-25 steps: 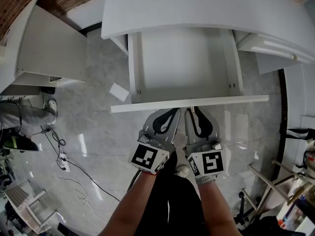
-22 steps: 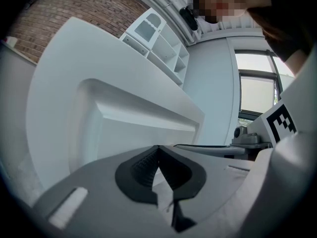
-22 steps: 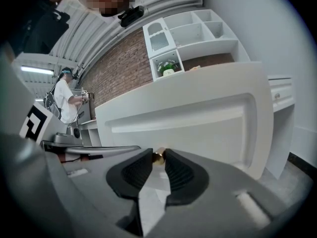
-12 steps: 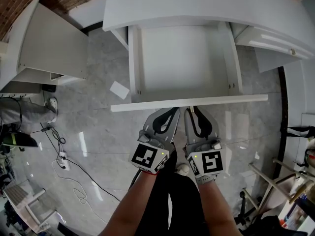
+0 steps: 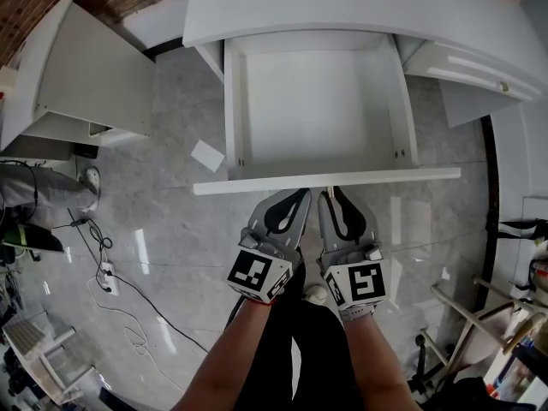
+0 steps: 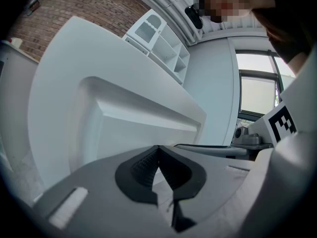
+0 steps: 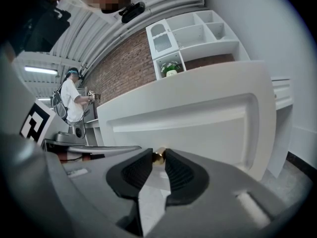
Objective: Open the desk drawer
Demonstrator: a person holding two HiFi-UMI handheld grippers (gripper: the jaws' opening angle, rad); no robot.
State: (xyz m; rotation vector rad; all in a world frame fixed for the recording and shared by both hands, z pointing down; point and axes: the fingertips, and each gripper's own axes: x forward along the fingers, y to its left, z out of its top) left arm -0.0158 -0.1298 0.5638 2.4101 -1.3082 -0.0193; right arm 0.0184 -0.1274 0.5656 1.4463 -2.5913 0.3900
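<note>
The white desk drawer (image 5: 317,110) stands pulled out from under the desk top (image 5: 342,7), its inside bare. Its front panel (image 5: 257,185) lies just ahead of both grippers. My right gripper (image 5: 330,194) is shut on the small brass knob (image 7: 158,156) at the middle of that panel (image 7: 198,123); the knob sits pinched between the dark pads (image 7: 179,170). My left gripper (image 5: 306,195) hangs right beside it, shut with nothing between its jaws. In the left gripper view the left gripper (image 6: 158,150) points at the drawer front (image 6: 138,118) without touching it.
An open white cabinet door (image 5: 86,75) stands at the left, and another drawer front (image 5: 479,71) juts out at the right. A white card (image 5: 206,157) and cables (image 5: 111,272) lie on the grey floor. A metal frame (image 5: 479,315) is at the lower right. A person (image 7: 74,100) stands far off.
The drawer has slid a little farther out of the desk, so its back wall now shows. Both grippers stay shut and have hardly shifted in the view.
</note>
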